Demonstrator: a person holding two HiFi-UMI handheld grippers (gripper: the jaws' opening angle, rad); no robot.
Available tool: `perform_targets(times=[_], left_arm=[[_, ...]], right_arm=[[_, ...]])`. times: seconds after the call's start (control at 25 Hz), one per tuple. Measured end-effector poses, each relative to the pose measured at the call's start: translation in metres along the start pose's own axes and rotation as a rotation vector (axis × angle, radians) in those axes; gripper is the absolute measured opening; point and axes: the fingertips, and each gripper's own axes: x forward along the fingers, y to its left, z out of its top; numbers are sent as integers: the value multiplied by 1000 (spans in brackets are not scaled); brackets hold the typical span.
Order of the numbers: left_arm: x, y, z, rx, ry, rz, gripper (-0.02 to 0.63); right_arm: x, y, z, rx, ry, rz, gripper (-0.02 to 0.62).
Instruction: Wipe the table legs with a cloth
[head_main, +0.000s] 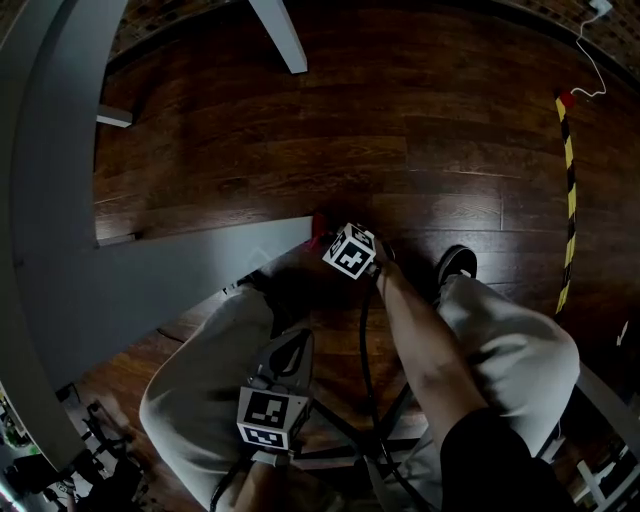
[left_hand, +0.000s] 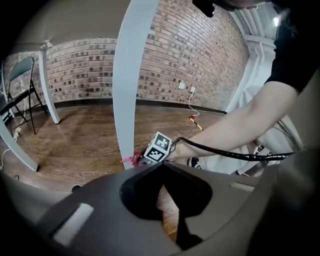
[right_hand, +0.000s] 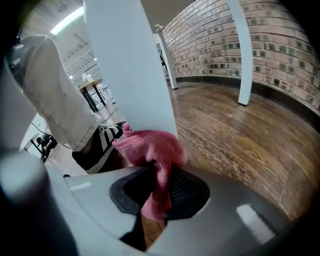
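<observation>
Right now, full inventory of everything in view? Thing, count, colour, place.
cloth: one, pink, at the foot of the near table leg
table legs: three in the left gripper view, pale grey, near one centre, two at left
folding chair: one, dark frame, far left
hazard tape: one strip, yellow and black, on the floor at right
cable: one, white, floor, top right
floor: dark brown wood
brick wall: brown, behind the legs
shoe: one, black, beside the right gripper
left gripper: grey, shut, empty
right gripper: grey, shut on the cloth
</observation>
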Motion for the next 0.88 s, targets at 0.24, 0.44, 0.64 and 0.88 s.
perform_targets(times=[0.24,0.44,0.64,0.88], left_arm=[[1,2,-4,-18,13,-4,0],[-1,8,-9,-27,25,9,0],[0,11,-12,-37,35,13,0],[2,7,-19,-37,47,23,0]], right_arm=[[12,0,-13,-1,56,1,49],[16,18,-20,70,90,70,49],[11,26,3,197,10,64,51],[-10,33,16,327,-60,77,51]])
